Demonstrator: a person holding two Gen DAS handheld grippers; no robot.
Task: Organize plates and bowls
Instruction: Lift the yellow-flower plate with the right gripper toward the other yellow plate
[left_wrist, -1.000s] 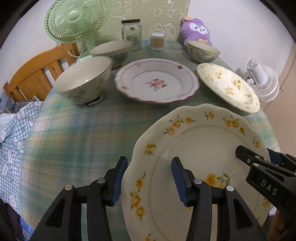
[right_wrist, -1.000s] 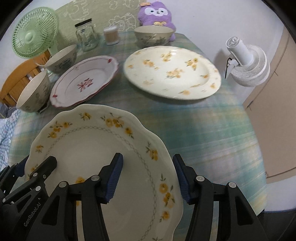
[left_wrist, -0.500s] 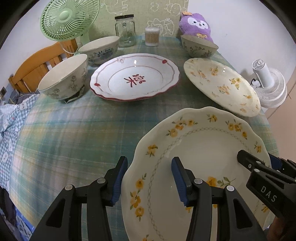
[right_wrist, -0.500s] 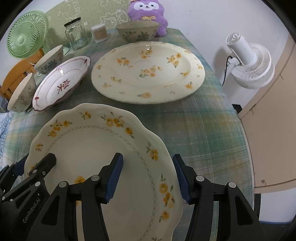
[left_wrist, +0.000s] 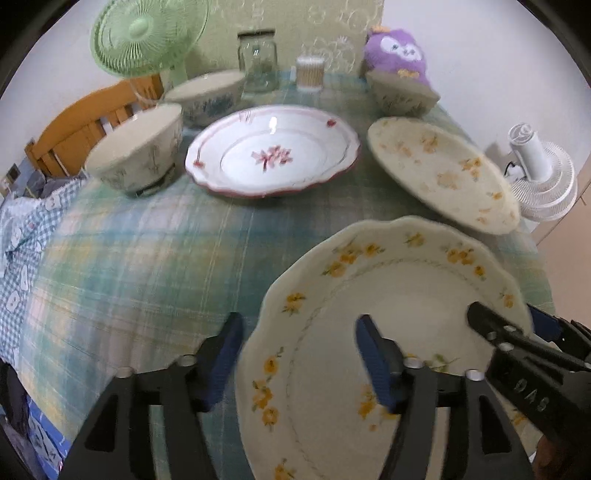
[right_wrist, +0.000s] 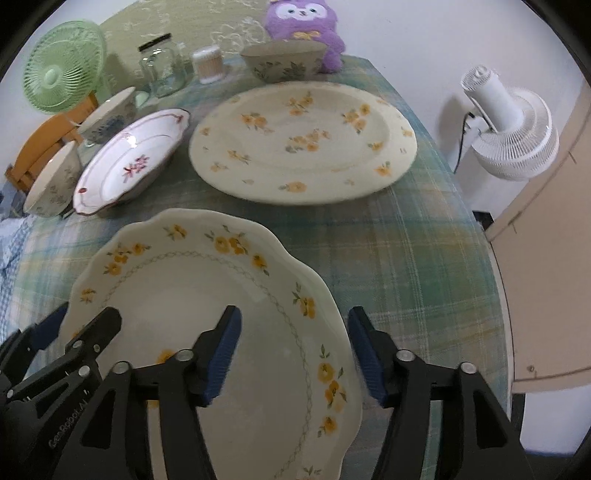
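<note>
Left wrist view shows the left tongs (left_wrist: 299, 354) straddling the near-left rim of the scalloped plate (left_wrist: 399, 295), their jaws opening, with the rim between the blue pads but no longer pressed. From the right wrist view, the right tongs (right_wrist: 293, 350) do the same at the plate's right rim, jaws opening with clear gaps on both sides of the edge. The scalloped plate (right_wrist: 192, 295) sits at the near edge of the table (right_wrist: 406, 258), just in front of the large oval plate (right_wrist: 303, 144), which carries the same yellow flowers. To the left of the oval plate lies the red-rimmed plate (left_wrist: 273, 155), and further left of it two bowls (left_wrist: 136, 151); a third bowl (right_wrist: 284, 61) stands behind the oval plate, in front of a purple plush toy (right_wrist: 303, 18). This looks like a release after setting the plate down. To finish it well, both tongs should spread fully before backing away, so no pad drags the rim and tips or slides the plate toward the table edge. Withdrawing straight back along the fingers, both sides together, seems safest. The plate is glazed and likely slippery, so its overhang at the near edge deserves a check.
</note>
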